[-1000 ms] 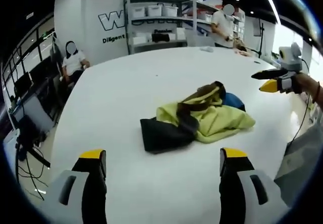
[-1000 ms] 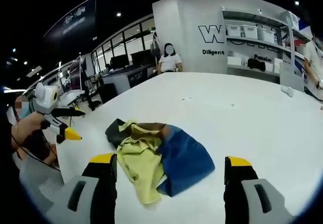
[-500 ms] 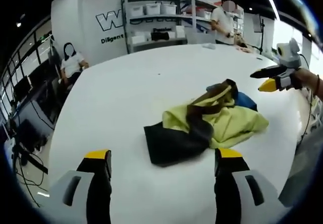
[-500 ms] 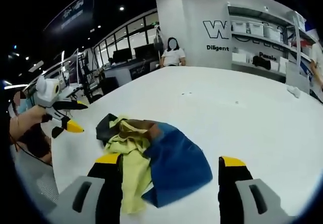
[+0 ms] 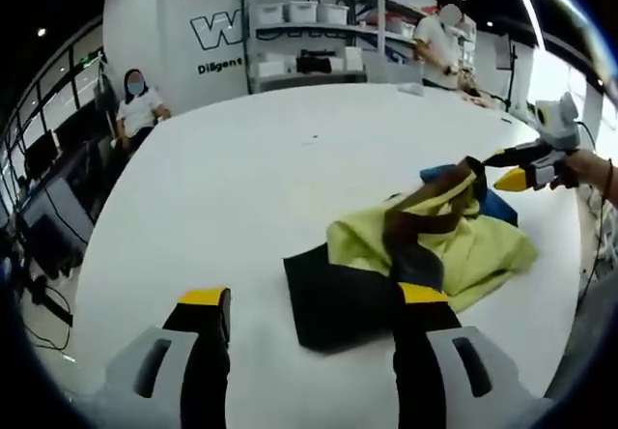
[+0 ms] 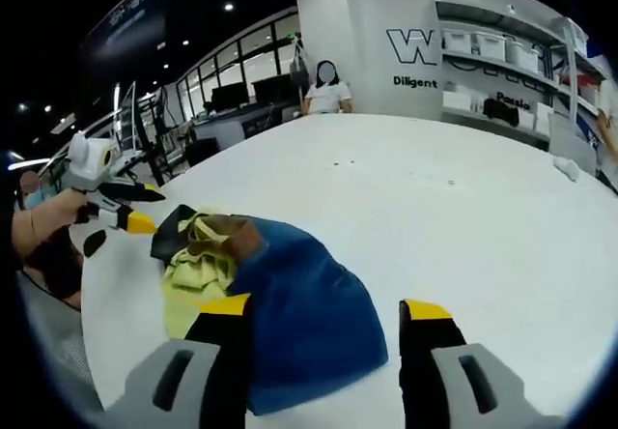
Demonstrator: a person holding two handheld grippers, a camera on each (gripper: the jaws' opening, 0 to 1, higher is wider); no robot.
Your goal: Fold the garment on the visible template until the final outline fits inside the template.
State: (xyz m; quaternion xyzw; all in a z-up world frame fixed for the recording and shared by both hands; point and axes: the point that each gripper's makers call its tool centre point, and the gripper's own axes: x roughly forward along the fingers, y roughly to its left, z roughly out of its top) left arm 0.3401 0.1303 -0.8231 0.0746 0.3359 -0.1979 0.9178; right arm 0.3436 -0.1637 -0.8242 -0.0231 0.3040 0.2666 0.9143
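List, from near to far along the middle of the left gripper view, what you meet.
Left gripper jaws, open → black part of the crumpled garment → yellow-green part → bare white table → shelving with white bins.

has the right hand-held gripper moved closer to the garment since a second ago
Yes. In its own view the right hand-held gripper has come in over the blue part of the garment, which lies on the white table.

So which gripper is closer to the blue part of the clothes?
The right gripper. Its jaws reach over the blue part. The left gripper is at the opposite side, by the black part.
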